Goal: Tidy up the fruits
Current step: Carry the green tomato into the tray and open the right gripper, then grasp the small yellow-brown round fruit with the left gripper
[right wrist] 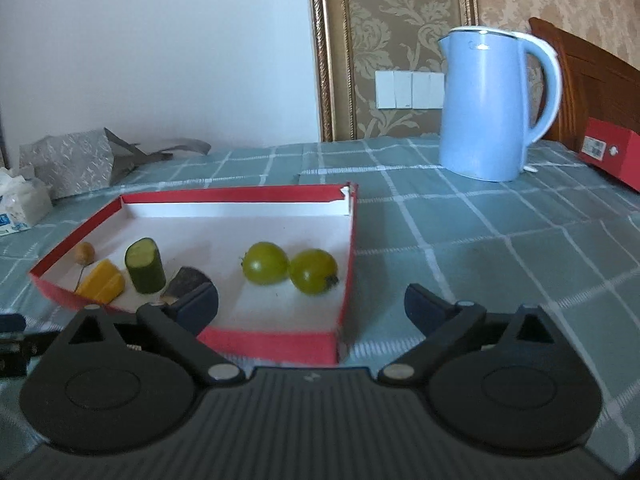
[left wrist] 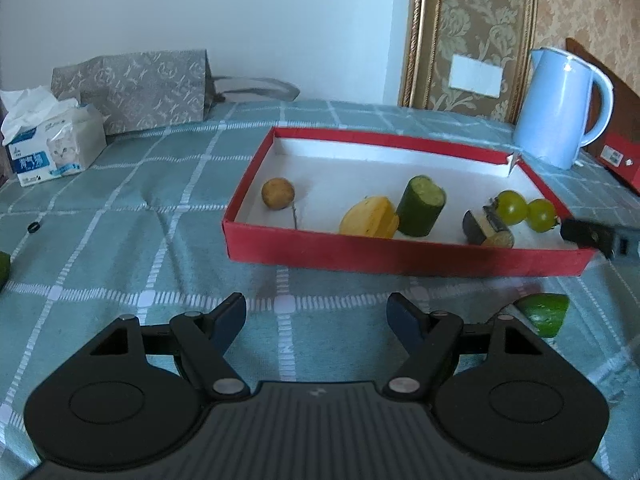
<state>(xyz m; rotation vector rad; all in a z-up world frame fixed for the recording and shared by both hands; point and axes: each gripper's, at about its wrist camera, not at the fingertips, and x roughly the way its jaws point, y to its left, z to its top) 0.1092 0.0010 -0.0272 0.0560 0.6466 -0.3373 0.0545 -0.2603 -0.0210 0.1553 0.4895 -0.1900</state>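
A checked green cloth covers the surface (left wrist: 120, 240), where a red tray (left wrist: 400, 256) holds a cucumber chunk (left wrist: 422, 206), a yellow piece (left wrist: 370, 218), two green tomatoes (right wrist: 290, 266) and a small brown fruit (left wrist: 278, 193). Another cucumber piece (left wrist: 546, 314) lies outside, just before the tray's near wall. Both the right tongs (right wrist: 312, 304) and the left tongs (left wrist: 316, 316) stand apart, empty. The stray piece probably goes next: best approached low, the pads spanning its rounded sides, then lifted clear of the wall.
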